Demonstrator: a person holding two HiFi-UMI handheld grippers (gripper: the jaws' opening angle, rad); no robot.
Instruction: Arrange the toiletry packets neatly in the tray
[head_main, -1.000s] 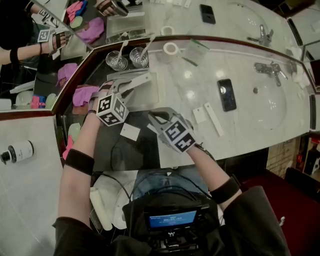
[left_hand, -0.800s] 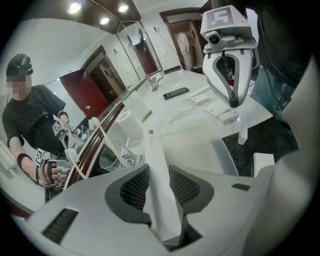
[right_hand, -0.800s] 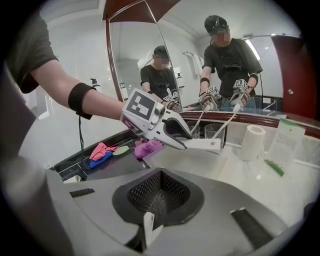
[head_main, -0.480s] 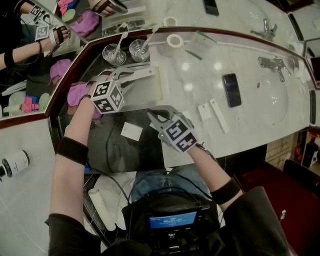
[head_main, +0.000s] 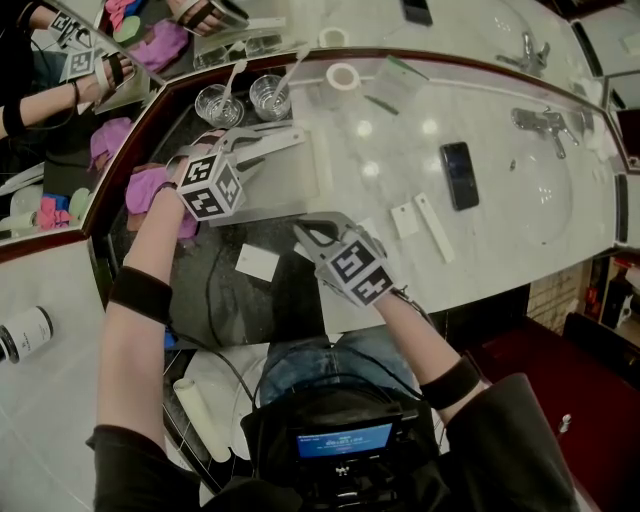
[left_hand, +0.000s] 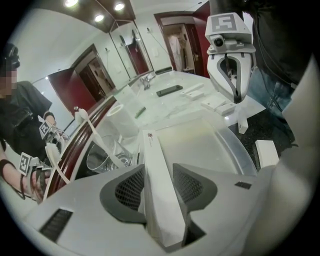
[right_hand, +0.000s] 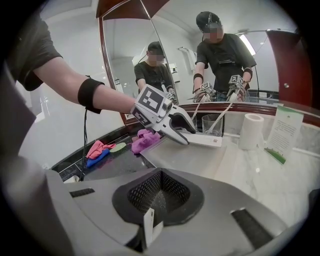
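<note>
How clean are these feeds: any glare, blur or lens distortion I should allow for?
Head view: sharp, with ceiling-light glare spots on the marble counter. Left gripper view: heavy fisheye, dark corners; the held long white packet looms large near the lens. Right gripper view: fisheye too; the mirror doubles the scene; a white slip pinched in the right tool reads clearly.
</note>
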